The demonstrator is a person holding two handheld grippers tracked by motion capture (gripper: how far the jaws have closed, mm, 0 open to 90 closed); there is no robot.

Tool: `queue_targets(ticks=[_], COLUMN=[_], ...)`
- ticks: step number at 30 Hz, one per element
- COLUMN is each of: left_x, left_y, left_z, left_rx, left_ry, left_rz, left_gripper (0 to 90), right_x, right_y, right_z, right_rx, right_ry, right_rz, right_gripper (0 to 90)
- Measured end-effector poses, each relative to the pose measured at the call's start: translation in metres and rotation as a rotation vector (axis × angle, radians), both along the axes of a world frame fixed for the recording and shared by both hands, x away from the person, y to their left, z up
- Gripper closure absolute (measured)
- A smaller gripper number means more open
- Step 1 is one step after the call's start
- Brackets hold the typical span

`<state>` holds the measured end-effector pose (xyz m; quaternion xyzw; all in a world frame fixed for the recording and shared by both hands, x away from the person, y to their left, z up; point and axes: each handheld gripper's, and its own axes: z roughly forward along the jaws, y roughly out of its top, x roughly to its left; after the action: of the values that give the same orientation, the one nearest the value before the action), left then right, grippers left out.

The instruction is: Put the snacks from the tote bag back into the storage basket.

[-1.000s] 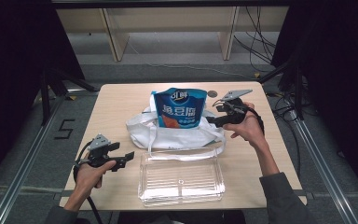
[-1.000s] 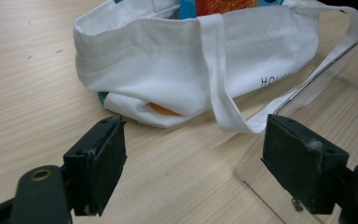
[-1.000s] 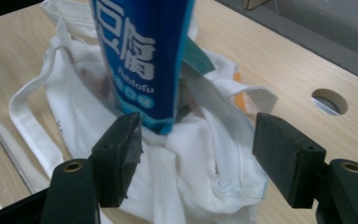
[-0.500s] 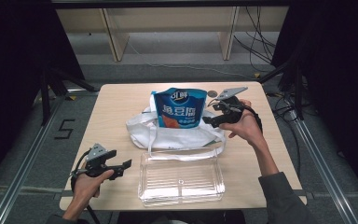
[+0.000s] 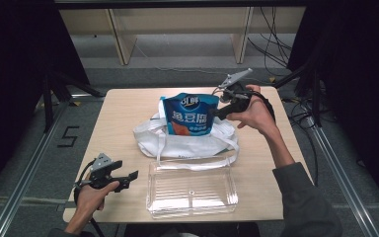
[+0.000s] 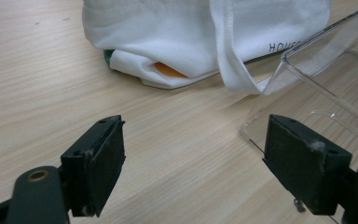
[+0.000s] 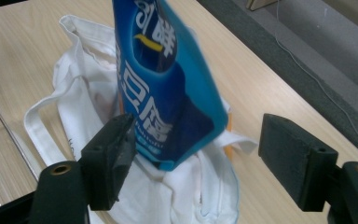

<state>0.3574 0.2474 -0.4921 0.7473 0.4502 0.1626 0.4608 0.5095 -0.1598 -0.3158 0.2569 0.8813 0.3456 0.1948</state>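
At the table's middle the blue pouch (image 5: 190,114) stands propped in the white bag (image 5: 185,140), the right gripper (image 7: 193,161) spread around it, apparently lining up a grasp, while near the front-left corner the left gripper (image 6: 212,170) waits spread and empty beside the clear tray (image 5: 191,190)

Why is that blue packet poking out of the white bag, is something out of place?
The blue packet stands tall, half out of the crumpled white cloth bag, leaning slightly rather than tucked inside. An orange item peeks from under the bag's folds. Nothing looks spilled or damaged; the clear plastic box sits empty beside it.
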Motion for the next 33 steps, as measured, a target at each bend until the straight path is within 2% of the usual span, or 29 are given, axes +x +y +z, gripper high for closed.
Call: queue_targets(ticks=[1, 2, 3, 5, 6, 8, 9, 13, 14, 15, 16, 21, 22, 23, 29, 33], left_x=[-0.001, -0.001, 0.000, 0.000, 0.000, 0.000, 0.000, -0.001, 0.000, 0.000, 0.000, 0.001, 0.000, 0.000, 0.000, 0.000], left_y=[0.000, 0.000, 0.000, 0.000, 0.001, 0.001, 0.001, 0.001, 0.001, 0.001, 0.001, 0.001, 0.000, 0.001, 0.002, 0.001], left_z=[0.000, 0.000, 0.000, 0.000, 0.000, 0.000, 0.000, -0.001, 0.000, 0.000, 0.000, -0.001, 0.000, -0.001, 0.000, 0.000], left_rx=[0.002, 0.003, 0.003, 0.001, 0.012, 0.010, 0.008, 0.007, 0.002, 0.005, 0.005, 0.008, 0.006, 0.006, 0.015, 0.011], left_ry=[0.000, -0.001, -0.002, -0.003, -0.008, -0.007, -0.008, 0.002, 0.001, -0.005, -0.005, -0.003, -0.005, -0.006, -0.010, -0.009], left_rz=[0.005, 0.004, 0.005, 0.004, -0.002, -0.001, -0.001, 0.000, -0.002, 0.003, 0.002, -0.001, 0.001, 0.000, -0.006, -0.001], left_gripper=[19.9, 19.8, 19.8, 19.8, 19.8, 19.8, 19.8, 19.9, 19.8, 19.8, 19.8, 19.9, 19.9, 19.9, 19.9, 19.9], right_x=[0.000, 0.001, 0.001, 0.005, 0.006, 0.008, 0.010, 0.017, 0.018, 0.019, 0.020, 0.028, 0.029, 0.032, 0.041, 0.045], right_y=[0.004, 0.009, 0.012, 0.019, 0.022, 0.027, 0.029, 0.038, 0.040, 0.044, 0.047, 0.060, 0.062, 0.065, 0.073, 0.077], right_z=[0.004, 0.008, 0.011, 0.018, 0.021, 0.027, 0.028, 0.035, 0.035, 0.037, 0.037, 0.037, 0.037, 0.036, 0.032, 0.031], right_rx=[-0.007, -0.015, -0.017, -0.018, -0.021, -0.035, -0.042, -0.072, -0.091, -0.091, -0.083, -0.120, -0.123, -0.130, -0.158, -0.171], right_ry=[0.028, 0.016, 0.037, 0.040, 0.043, 0.051, 0.041, 0.077, 0.061, 0.073, 0.078, 0.093, 0.107, 0.110, 0.130, 0.141], right_rz=[0.000, 0.003, -0.005, 0.027, 0.011, 0.016, 0.029, 0.042, 0.062, 0.062, 0.069, 0.101, 0.089, 0.107, 0.103, 0.124], right_gripper=[28.2, 28.1, 28.2, 28.8, 28.8, 28.9, 29.4, 32.7, 34.5, 35.7, 36.4, 42.7, 43.7, 44.9, 51.3, 56.7])
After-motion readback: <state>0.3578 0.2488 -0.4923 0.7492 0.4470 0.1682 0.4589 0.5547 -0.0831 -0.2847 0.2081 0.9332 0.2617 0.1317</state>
